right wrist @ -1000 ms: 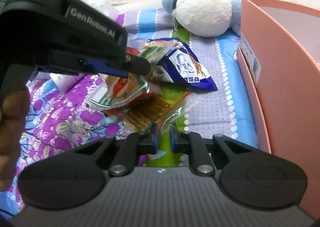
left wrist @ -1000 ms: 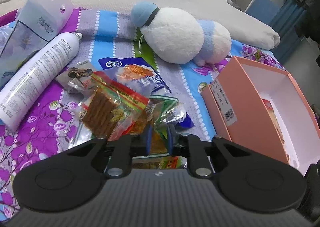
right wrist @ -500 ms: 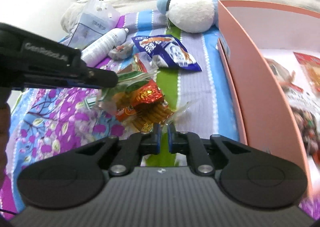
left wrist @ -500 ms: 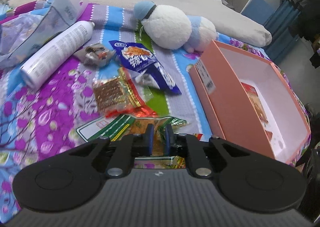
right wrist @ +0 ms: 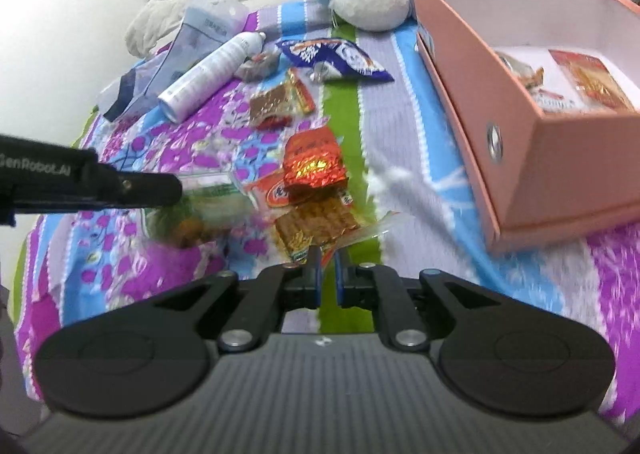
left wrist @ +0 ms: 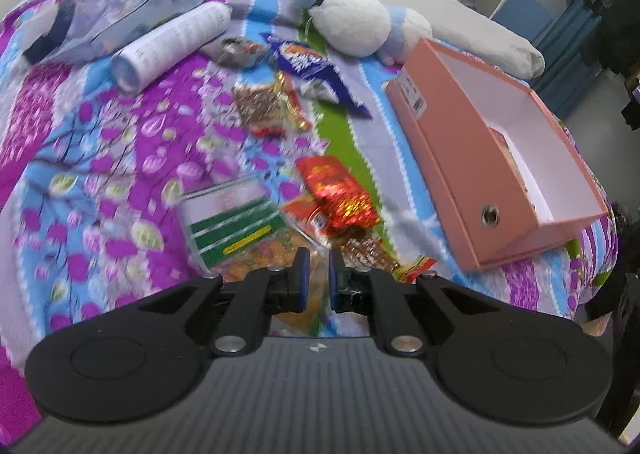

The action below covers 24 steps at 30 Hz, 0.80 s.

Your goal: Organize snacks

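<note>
Above floral bedspread (left wrist: pixel 120 141): snack bundle in both grippers. Left gripper (left wrist: pixel 316 278) fingers clamp green-labelled packet (left wrist: pixel 232 225); right gripper (right wrist: pixel 327 274) fingers pinch clear packet (right wrist: pixel 316 225) under red foil pack (right wrist: pixel 314 165). Pink box (right wrist: pixel 560 157) beside, holding snacks.

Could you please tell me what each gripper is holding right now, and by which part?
Left gripper: green-labelled snack packet, by its near edge. Right gripper: clear packet of orange-brown snack sticks, by its near corner.
</note>
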{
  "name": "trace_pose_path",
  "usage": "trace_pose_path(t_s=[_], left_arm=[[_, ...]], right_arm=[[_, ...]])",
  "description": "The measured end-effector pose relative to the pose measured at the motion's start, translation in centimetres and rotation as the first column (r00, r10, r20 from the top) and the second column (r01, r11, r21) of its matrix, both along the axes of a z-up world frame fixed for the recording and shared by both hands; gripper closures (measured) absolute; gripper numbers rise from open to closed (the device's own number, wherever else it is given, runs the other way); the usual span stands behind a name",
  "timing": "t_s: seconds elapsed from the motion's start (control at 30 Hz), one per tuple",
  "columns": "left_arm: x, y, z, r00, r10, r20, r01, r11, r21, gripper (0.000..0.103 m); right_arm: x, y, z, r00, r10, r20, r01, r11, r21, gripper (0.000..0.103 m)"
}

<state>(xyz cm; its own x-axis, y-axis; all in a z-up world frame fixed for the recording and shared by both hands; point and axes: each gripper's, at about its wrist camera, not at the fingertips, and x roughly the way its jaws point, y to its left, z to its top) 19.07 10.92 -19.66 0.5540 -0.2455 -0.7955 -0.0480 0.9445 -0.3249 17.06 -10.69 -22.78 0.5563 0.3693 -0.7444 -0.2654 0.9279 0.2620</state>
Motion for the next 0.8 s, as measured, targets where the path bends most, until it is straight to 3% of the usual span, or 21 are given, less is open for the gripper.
trace_pose_path(t_s=[0.43,0.47,0.53,0.57,0.6,0.67,0.7,0.8], left_arm=[[-3.8,1.9,-2.4,0.990,0.082,-0.112,-0.083,0.997,-0.002,0.090],[-4.0,2.1,-2.5,0.989,0.092,-0.120,-0.094,0.996,-0.009,0.086],[-4.2,2.3,-2.7,0.984,0.113,-0.135,-0.116,0.993,-0.017,0.069],[-4.3,2.4,-2.8,0.982,0.125,-0.139,-0.129,0.991,-0.021,0.053],[-4.4,2.4,-2.8,0.981,0.134,-0.139,-0.139,0.990,-0.023,0.042],[-4.4,2.4,-2.8,0.979,0.151,-0.138,-0.157,0.987,-0.031,0.030],[-4.3,2.5,-2.9,0.977,0.159,-0.140,-0.165,0.985,-0.039,0.024],[-3.9,2.7,-3.0,0.972,0.181,-0.150,-0.195,0.978,-0.080,0.018]], right_arm=[[-2.3,-0.2,-0.8,0.997,0.072,-0.035,-0.071,0.997,0.029,0.089],[-2.3,-0.2,-0.7,0.997,0.074,-0.035,-0.073,0.997,0.030,0.089],[-2.4,-0.5,-0.6,0.996,0.082,-0.035,-0.081,0.996,0.031,0.087],[-2.5,-0.6,-0.6,0.996,0.086,-0.034,-0.085,0.996,0.029,0.077],[-2.6,-0.8,-0.5,0.995,0.091,-0.032,-0.090,0.996,0.025,0.058],[-3.0,-1.0,-0.4,0.995,0.100,-0.020,-0.099,0.995,0.026,0.034],[-3.3,-1.2,-0.3,0.995,0.104,-0.008,-0.104,0.994,0.025,0.027],[-3.8,-1.3,-0.1,0.993,0.116,0.016,-0.116,0.993,-0.004,0.025]])
